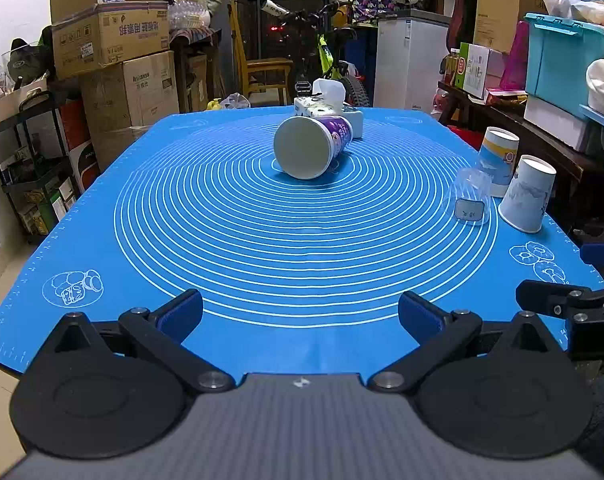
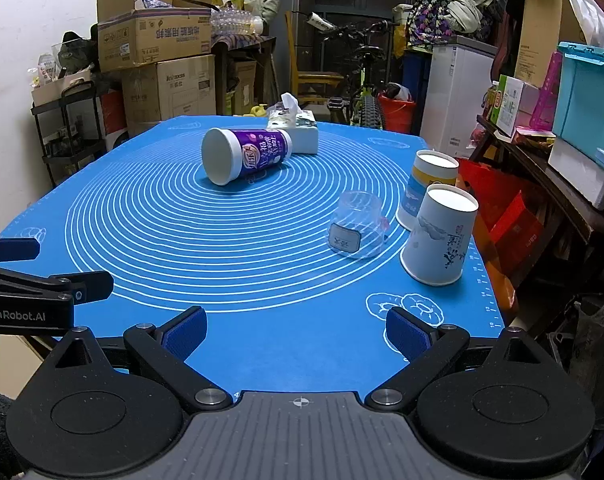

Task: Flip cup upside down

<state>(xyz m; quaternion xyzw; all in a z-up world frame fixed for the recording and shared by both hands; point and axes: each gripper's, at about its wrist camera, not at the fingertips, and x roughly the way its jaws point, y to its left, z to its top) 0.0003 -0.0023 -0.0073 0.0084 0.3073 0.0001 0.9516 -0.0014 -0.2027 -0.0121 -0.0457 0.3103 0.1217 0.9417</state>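
A purple and white paper cup (image 1: 311,146) lies on its side near the middle of the blue mat (image 1: 262,240), its round white end facing me; it also shows in the right wrist view (image 2: 246,155). My left gripper (image 1: 300,314) is open and empty above the mat's near edge, far from the cup. My right gripper (image 2: 296,334) is open and empty at the near right of the mat (image 2: 222,240). Each gripper shows at the edge of the other's view.
Upside down at the right stand a clear plastic cup (image 2: 357,226), a white paper cup (image 2: 439,236) and a yellow-banded paper cup (image 2: 427,188). A tissue box (image 2: 296,132) sits behind the lying cup. Boxes, shelves and a bicycle surround the table.
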